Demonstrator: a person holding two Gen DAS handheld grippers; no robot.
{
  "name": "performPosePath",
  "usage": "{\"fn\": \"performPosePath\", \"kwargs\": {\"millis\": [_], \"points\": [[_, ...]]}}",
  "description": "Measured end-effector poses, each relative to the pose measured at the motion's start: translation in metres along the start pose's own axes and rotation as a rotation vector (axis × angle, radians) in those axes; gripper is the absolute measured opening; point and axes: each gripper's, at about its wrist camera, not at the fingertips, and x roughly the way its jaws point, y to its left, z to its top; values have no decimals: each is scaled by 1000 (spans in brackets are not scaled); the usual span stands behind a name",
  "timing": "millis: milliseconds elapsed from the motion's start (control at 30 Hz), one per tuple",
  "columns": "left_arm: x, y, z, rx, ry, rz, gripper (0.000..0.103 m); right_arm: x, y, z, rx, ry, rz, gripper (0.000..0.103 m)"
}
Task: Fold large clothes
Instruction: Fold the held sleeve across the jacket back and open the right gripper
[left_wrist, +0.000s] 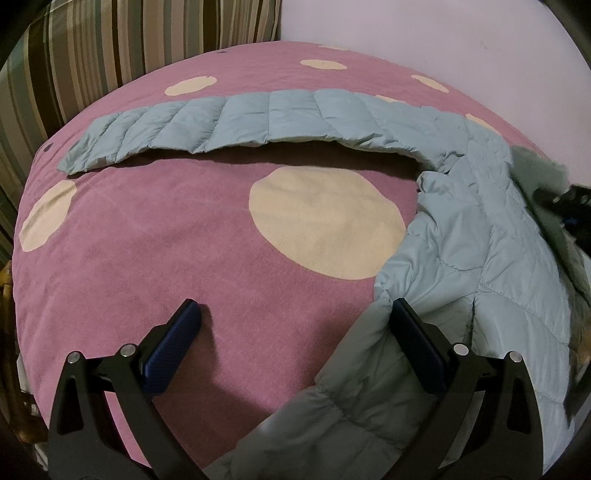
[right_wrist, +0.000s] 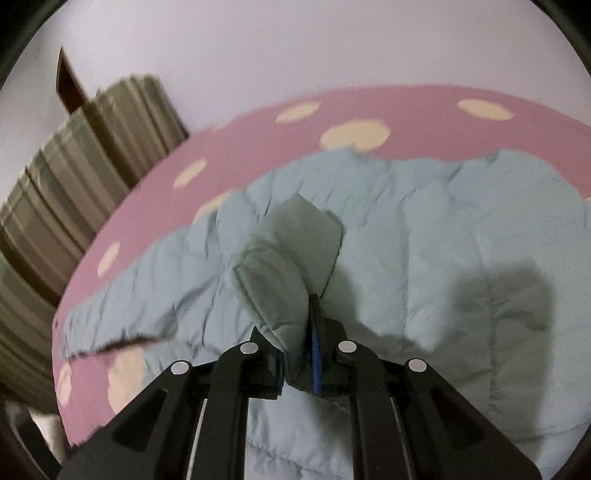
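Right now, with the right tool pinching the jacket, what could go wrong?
1. The right tool is shut on only a thin fold of the blue quilted jacket; the slick fabric could slip out mid-fold.
2. The left tool is open, with only its right finger at the jacket's edge, so nothing anchors the body and it may drag across the pink dotted blanket.
3. The sleeve lies stretched away and may trail unfolded.

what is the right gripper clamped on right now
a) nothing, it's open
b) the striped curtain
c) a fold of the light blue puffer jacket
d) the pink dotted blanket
c: in the right wrist view the right gripper pinches a fold of the light blue puffer jacket.
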Motion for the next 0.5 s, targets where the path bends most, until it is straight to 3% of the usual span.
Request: {"fn": "performPosePath", "kwargs": {"millis": [200, 267, 333, 500], "points": [[1, 0, 0, 2, 1, 1, 101, 3, 1, -30, -71, 70, -3, 16], [1, 0, 0, 2, 1, 1, 101, -3, 3, -32, -76, 71, 17, 36], [1, 0, 0, 1, 1, 0, 101, -17, 4, -36, -67, 60, 54, 49], [1, 0, -1, 1, 1, 0, 101, -80, -20, -47, -12, -42, 77, 50]]}}
